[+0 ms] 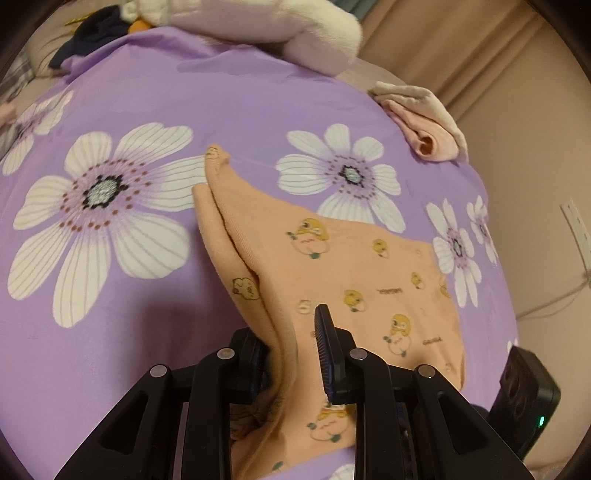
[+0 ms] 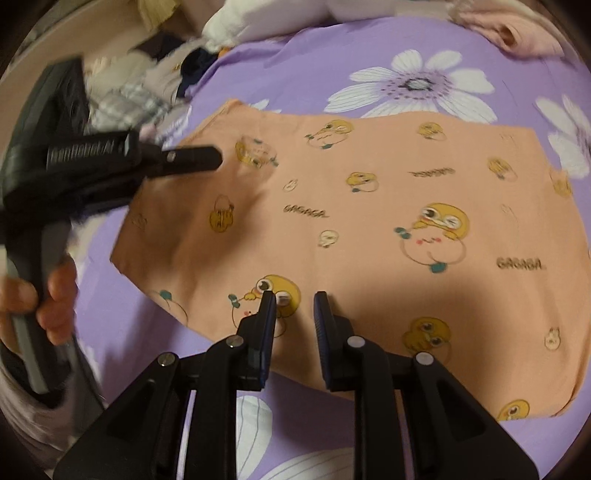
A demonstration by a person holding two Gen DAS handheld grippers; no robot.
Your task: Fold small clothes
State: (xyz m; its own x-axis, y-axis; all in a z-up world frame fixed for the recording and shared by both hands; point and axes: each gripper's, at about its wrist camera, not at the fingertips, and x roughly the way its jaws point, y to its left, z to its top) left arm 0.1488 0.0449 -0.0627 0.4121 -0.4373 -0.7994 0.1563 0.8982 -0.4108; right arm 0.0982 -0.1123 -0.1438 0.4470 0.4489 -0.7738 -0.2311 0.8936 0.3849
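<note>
Peach garment [image 2: 369,229] with yellow cartoon print lies on the purple flowered bedsheet [image 1: 140,92], mostly spread flat in the right wrist view. Left gripper [image 1: 291,354]: a bunched fold of the garment's edge rises up between its fingers; cloth lies against the left finger, the right one stands a little clear of it, so whether the pads actually press cannot be told. From that fold a narrow ridge of the cloth runs away toward a big white flower on the sheet. Right gripper [image 2: 293,314]: jaws narrow but apart, nothing between them, tips over the near edge of the garment, above a printed yellow character. In the right wrist view the left gripper shows at left, blurred, with the person's hand [image 2: 44,295] around its handle and its tip at the garment's far left corner. At the sheet's far right edge, a folded pink cloth [image 1: 424,125]. Beyond the sheet's far end, a white plush toy [image 1: 288,26] and a heap of mixed clothes [image 2: 140,96].
</note>
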